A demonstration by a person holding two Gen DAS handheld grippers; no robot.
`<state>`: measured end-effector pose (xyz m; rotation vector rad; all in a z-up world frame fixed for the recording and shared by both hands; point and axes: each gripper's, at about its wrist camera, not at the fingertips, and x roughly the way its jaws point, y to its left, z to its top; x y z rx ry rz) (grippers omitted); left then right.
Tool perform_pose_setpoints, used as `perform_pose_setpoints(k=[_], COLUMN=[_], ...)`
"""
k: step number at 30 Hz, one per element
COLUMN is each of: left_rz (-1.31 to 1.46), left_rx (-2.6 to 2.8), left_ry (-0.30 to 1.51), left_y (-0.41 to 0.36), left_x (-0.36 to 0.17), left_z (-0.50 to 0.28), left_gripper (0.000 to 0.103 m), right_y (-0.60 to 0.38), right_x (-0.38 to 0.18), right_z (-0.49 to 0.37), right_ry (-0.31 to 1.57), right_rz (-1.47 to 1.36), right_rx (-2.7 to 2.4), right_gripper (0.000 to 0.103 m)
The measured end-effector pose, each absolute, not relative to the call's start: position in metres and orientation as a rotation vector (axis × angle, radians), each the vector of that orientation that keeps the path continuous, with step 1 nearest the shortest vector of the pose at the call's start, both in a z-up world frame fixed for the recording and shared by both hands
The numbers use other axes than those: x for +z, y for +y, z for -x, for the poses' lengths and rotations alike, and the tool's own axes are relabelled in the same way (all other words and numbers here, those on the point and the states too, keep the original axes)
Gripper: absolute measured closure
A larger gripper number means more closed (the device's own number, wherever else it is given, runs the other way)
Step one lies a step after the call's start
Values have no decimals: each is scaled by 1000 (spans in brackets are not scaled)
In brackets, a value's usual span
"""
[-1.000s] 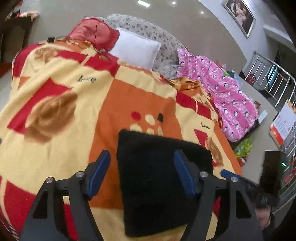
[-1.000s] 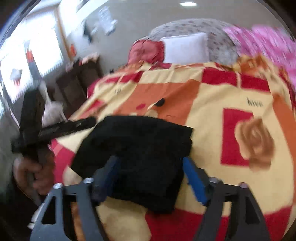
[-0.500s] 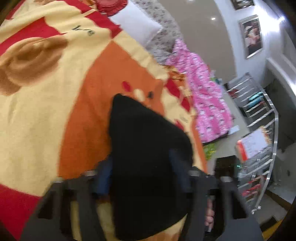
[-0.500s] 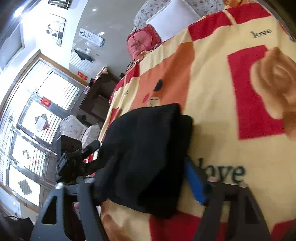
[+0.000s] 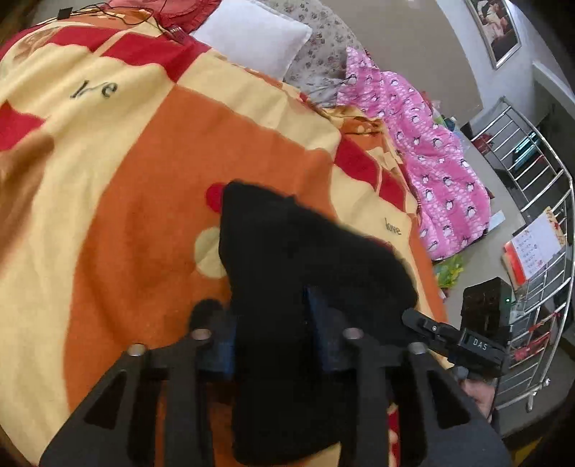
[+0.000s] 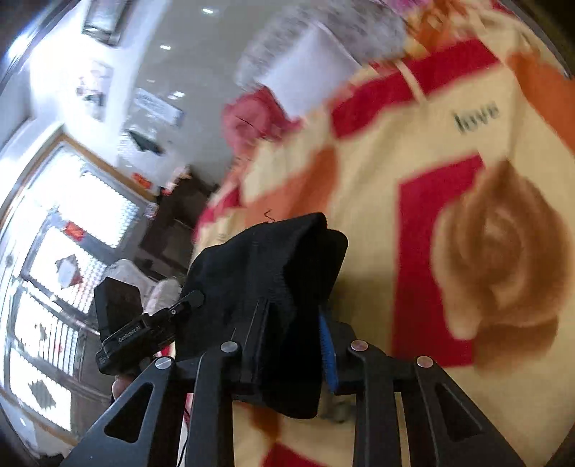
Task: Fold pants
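Note:
The folded black pants (image 5: 302, 273) are held above the orange, yellow and red blanket (image 5: 118, 169) on the bed. My left gripper (image 5: 273, 345) is shut on the near edge of the pants. My right gripper (image 6: 291, 345) is shut on the other side of the same pants (image 6: 266, 273), which bunch between its blue-padded fingers (image 6: 326, 345). The right gripper also shows in the left wrist view (image 5: 463, 345), and the left gripper in the right wrist view (image 6: 143, 330). The pants sag between the two grippers.
A white pillow (image 5: 251, 39) and a red cushion (image 5: 158, 7) lie at the head of the bed. Pink penguin-print bedding (image 5: 431, 154) hangs off the right side. A metal rack (image 5: 532, 230) stands right. Windows (image 6: 54, 266) and dark furniture (image 6: 172, 222) are left.
Both grippers went from open around the flat pants to shut on them. The pants have lifted off the blanket and bunched up. Both cameras have tilted.

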<state>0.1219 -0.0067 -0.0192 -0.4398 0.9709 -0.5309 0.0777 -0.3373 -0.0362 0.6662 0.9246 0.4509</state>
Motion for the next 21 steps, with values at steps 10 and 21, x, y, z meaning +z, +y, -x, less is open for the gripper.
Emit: perform_pose_setpoints(k=[10,21], left_rz=[247,216], left_rx=[-553,-581], left_ry=[676,758], left_y=[-12,-23], left_x=[45,25], left_z=[-46,-59], left_gripper=[63,70], right_y=[-301,-235], right_x=[36,5], right_z=[-2,-8], right_ry=[640,807], right_rz=[-359,-73], right_rx=[392,344], right_gripper=[70,79])
